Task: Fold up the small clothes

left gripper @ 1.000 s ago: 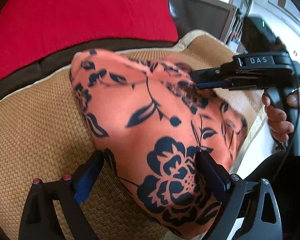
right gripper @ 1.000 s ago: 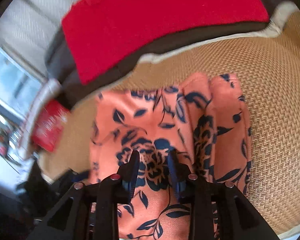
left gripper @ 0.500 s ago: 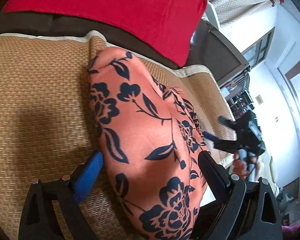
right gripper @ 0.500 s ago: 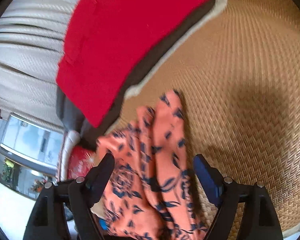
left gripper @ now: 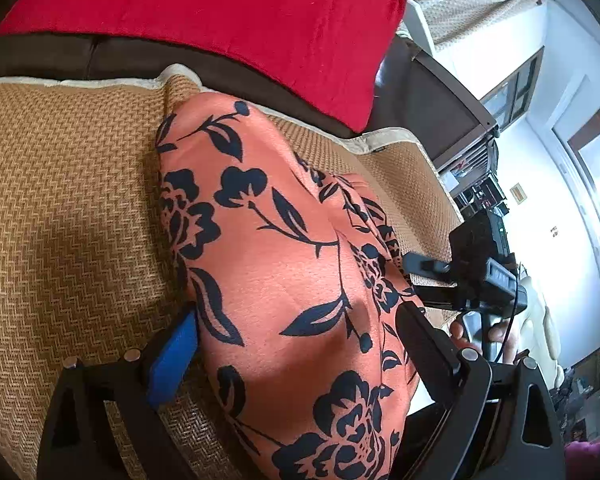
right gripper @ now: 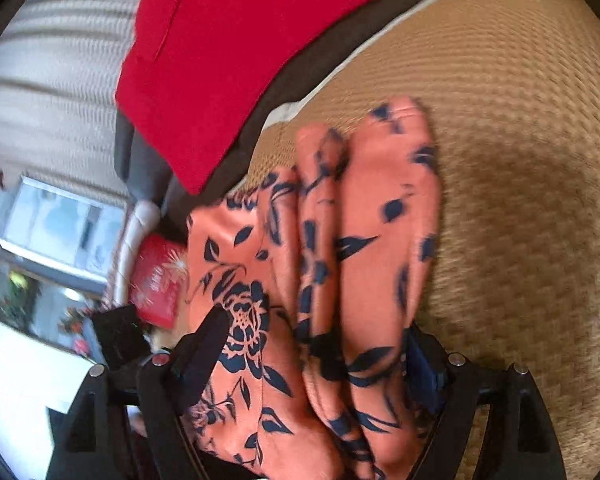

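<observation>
I have the orange flowered garment (left gripper: 284, 280) bunched in about 3 loose layers on the woven mat (left gripper: 68, 208), below the red cushion (left gripper: 236, 12). Both my left gripper (left gripper: 296, 354) and right gripper (right gripper: 320, 364) have their jaws apart, straddling the cloth without pinching it. I judge the fold roughly half done: flattening and squaring remain.

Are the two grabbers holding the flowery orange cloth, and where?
Neither grips it. The left gripper and right gripper are both open, fingers straddling the orange floral garment, which lies on the woven mat.
</observation>
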The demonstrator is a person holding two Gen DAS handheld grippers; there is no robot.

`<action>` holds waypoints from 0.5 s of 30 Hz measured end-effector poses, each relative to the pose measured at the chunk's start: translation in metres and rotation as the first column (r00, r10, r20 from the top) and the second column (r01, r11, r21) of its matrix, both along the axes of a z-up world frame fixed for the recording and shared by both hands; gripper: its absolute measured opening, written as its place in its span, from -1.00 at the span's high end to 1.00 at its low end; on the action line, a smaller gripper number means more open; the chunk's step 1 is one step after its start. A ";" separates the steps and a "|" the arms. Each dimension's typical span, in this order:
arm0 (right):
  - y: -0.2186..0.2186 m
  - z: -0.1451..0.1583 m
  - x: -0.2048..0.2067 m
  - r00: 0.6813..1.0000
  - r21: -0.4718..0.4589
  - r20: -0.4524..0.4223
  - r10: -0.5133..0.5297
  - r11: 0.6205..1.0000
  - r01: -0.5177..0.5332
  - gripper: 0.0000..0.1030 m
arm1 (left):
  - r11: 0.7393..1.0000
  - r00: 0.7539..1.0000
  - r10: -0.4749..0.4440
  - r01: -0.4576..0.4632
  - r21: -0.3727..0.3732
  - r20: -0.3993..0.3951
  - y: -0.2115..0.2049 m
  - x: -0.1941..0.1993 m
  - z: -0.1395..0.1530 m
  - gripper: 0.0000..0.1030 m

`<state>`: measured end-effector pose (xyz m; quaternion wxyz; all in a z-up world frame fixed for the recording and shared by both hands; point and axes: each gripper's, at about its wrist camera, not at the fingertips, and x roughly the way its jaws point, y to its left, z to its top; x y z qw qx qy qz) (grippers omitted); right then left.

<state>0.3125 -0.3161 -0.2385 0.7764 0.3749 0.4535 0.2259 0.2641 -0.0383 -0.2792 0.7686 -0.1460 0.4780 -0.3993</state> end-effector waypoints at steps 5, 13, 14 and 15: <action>0.033 0.013 -0.006 0.998 -0.187 0.045 0.050 0.982 -0.040 -0.07 | 1.000 0.997 -0.007 0.006 0.007 0.077 -0.006 -0.005 0.008 -0.76; 0.068 0.049 -0.018 0.979 -0.184 0.193 0.062 0.983 -0.026 0.17 | 1.000 0.984 0.009 -0.003 -0.030 0.178 0.012 -0.009 0.035 -0.61; 0.072 0.052 -0.017 0.976 -0.178 0.209 0.063 0.984 -0.025 0.19 | 0.999 0.982 0.018 -0.012 -0.032 0.188 0.015 -0.009 0.038 -0.61; 0.078 0.056 -0.015 0.972 -0.171 0.228 0.062 0.985 -0.023 0.20 | 0.999 0.980 0.032 -0.026 -0.037 0.195 0.020 -0.007 0.041 -0.61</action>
